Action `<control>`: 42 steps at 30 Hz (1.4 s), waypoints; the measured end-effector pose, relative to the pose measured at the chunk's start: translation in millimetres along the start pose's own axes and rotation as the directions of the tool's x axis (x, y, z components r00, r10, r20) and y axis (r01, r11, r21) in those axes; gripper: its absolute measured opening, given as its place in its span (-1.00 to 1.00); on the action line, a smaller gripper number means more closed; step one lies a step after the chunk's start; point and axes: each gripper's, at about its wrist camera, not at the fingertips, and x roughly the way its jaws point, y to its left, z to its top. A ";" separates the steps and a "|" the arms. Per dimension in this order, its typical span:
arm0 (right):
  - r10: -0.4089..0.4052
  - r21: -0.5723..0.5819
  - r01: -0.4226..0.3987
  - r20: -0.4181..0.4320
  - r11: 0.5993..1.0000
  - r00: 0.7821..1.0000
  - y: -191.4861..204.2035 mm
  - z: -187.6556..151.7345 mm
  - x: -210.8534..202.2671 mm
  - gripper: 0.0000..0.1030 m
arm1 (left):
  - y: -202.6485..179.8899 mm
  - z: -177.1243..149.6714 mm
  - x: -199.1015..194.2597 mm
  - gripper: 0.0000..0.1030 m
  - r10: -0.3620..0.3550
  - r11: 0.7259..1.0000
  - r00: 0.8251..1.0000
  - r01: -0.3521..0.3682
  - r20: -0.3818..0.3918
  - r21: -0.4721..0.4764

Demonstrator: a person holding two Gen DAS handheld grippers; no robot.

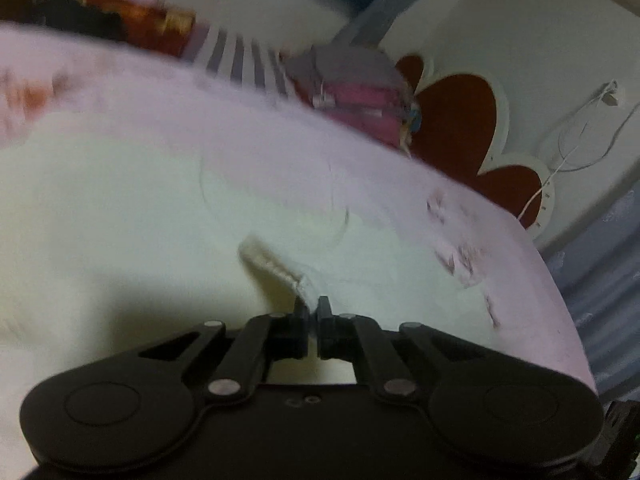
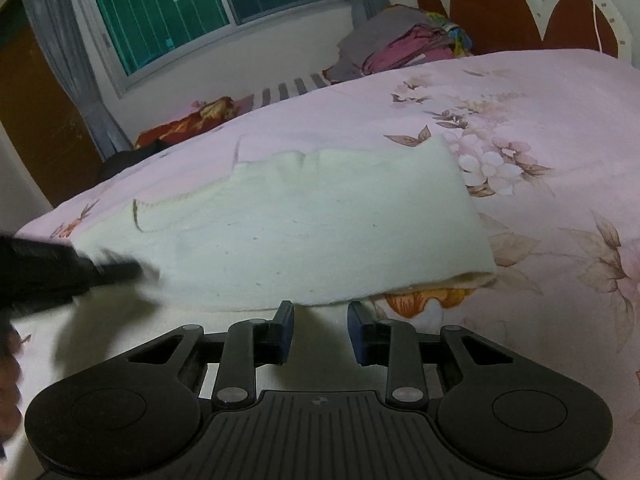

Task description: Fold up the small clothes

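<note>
Pink floral bedsheet (image 2: 540,92) covers the bed on which a small cream knitted garment (image 2: 320,232) lies spread, partly folded over itself, its right edge resting on the printed blossoms. At its left end the left gripper (image 1: 313,307) is clenched on a hemmed corner of the cream fabric, which rises in a narrow strip from between the nearly touching fingertips; in the right wrist view that gripper (image 2: 116,270) shows only as a blurred dark shape reaching in low from the left. The right gripper (image 2: 320,312) hovers just short of the garment's near edge, level and pointing across the bed, its blue-padded fingers spread apart with nothing between them. Beyond the bed stand a heap of grey and magenta clothes (image 2: 400,48), a red scalloped headboard with white trim (image 2: 520,4), grey curtains (image 2: 60,52) and a green-tinted window (image 2: 180,4).
</note>
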 end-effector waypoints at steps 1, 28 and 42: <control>0.001 0.001 -0.001 0.003 1.000 1.000 -1.4 0.4 -0.6 -0.40 | 5.1 5.4 -8.2 -0.94 0.016 1.000 1.000 -0.016 0.020 0.009; 0.014 -0.039 -0.010 0.094 0.999 0.995 -8.2 11.3 -33.1 -0.82 | 84.6 6.5 -42.3 -0.94 0.154 0.988 0.988 -0.154 0.008 -0.033; 0.149 -0.098 -0.148 0.004 0.984 0.989 49.0 29.9 17.7 -0.90 | -25.3 -15.4 -14.4 0.18 0.137 0.933 0.989 -0.149 0.061 0.327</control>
